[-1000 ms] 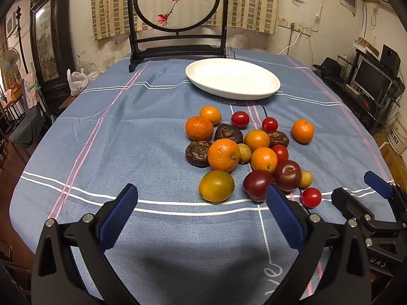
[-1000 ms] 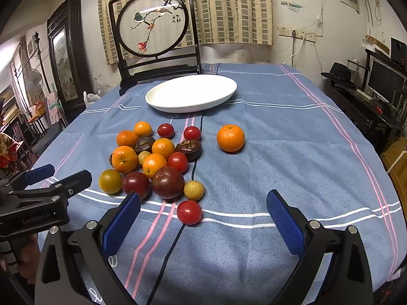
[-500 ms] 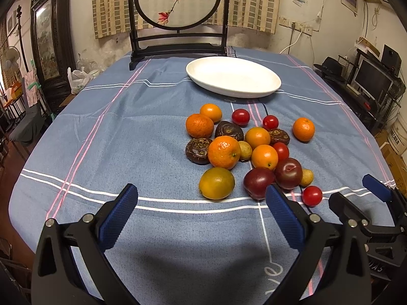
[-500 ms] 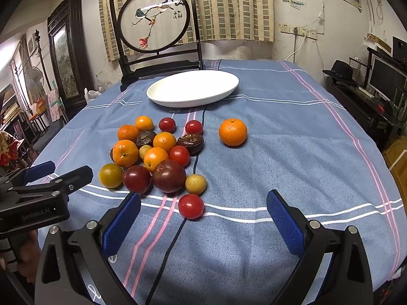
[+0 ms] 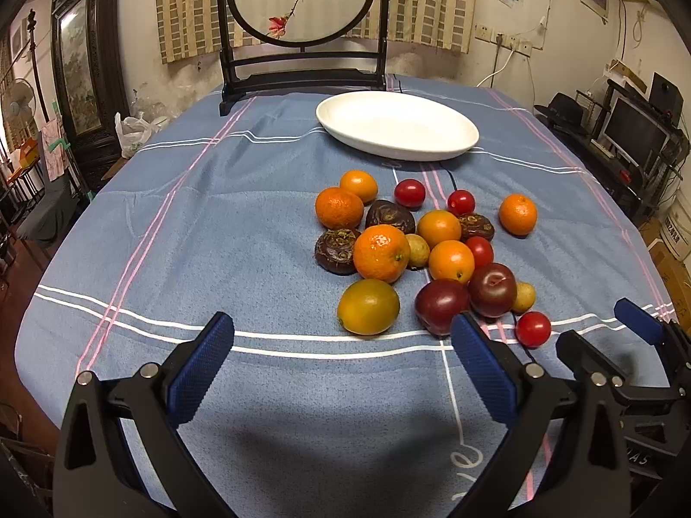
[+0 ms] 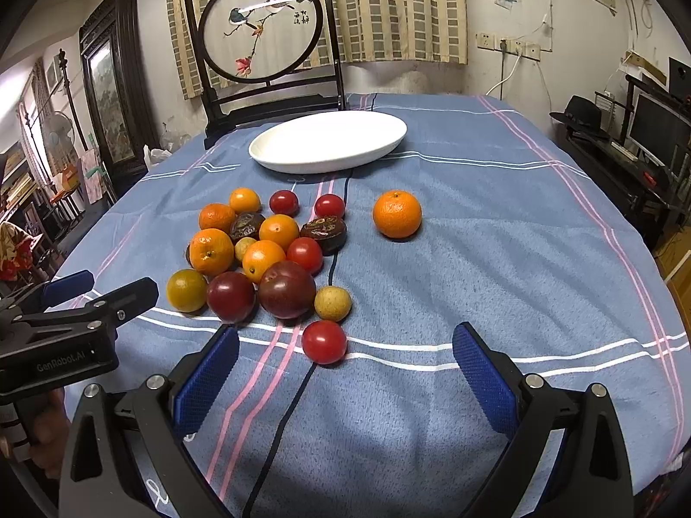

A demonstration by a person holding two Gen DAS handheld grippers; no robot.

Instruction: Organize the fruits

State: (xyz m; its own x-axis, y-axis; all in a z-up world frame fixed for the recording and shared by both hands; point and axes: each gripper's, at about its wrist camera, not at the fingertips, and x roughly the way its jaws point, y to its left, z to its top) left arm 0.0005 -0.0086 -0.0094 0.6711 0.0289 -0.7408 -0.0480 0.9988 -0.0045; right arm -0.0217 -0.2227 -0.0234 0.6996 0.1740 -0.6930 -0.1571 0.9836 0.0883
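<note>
A cluster of fruit lies on the blue tablecloth: oranges, dark plums, cherry tomatoes, brown wrinkled fruits and a yellow-green citrus. One orange sits apart to the right. A white oval plate stands empty behind them; it also shows in the right wrist view. My left gripper is open and empty, just short of the citrus. My right gripper is open and empty, just short of the nearest cherry tomato.
A dark wooden stand with a round bird painting stands at the table's far edge. The left gripper's body shows at the left of the right wrist view. Shelves with a monitor stand to the right of the table.
Both grippers have moved forward, closer to the fruit cluster. Both stay open and empty. The fruit has not moved.
</note>
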